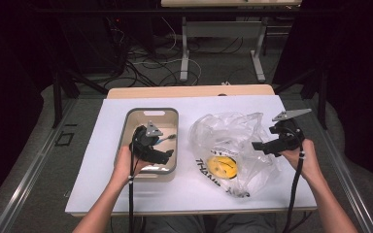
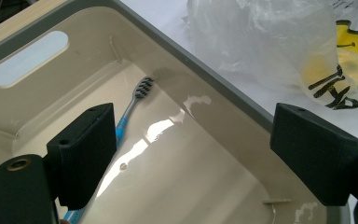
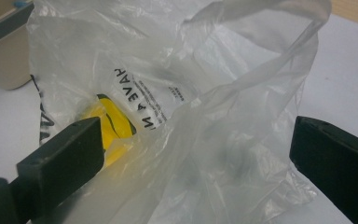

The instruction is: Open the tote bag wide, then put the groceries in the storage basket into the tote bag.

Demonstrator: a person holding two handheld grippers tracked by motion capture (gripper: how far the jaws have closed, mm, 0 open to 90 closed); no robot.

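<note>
A beige bin with a grey rim point(image 1: 153, 111) stands on the left of the white sheet. A blue toothbrush with a dark head point(image 2: 133, 105) lies on its floor near one wall. My left gripper point(image 1: 167, 155) hovers over the bin's near part, open, with nothing between its jaws point(image 2: 200, 149). To the right lies a crumpled clear plastic bag point(image 1: 228, 136) with black lettering and a yellow smiley face point(image 1: 222, 166). My right gripper point(image 1: 260, 145) is at the bag's right side, open. In the right gripper view the bag's loose film point(image 3: 205, 93) lies between the wide-apart jaws, which do not pinch it.
A white sheet point(image 1: 102, 160) covers the wooden table point(image 1: 189, 91). Beyond the table stand another table's metal legs point(image 1: 184, 58) and loose cables on the floor. Dark surroundings flank both sides.
</note>
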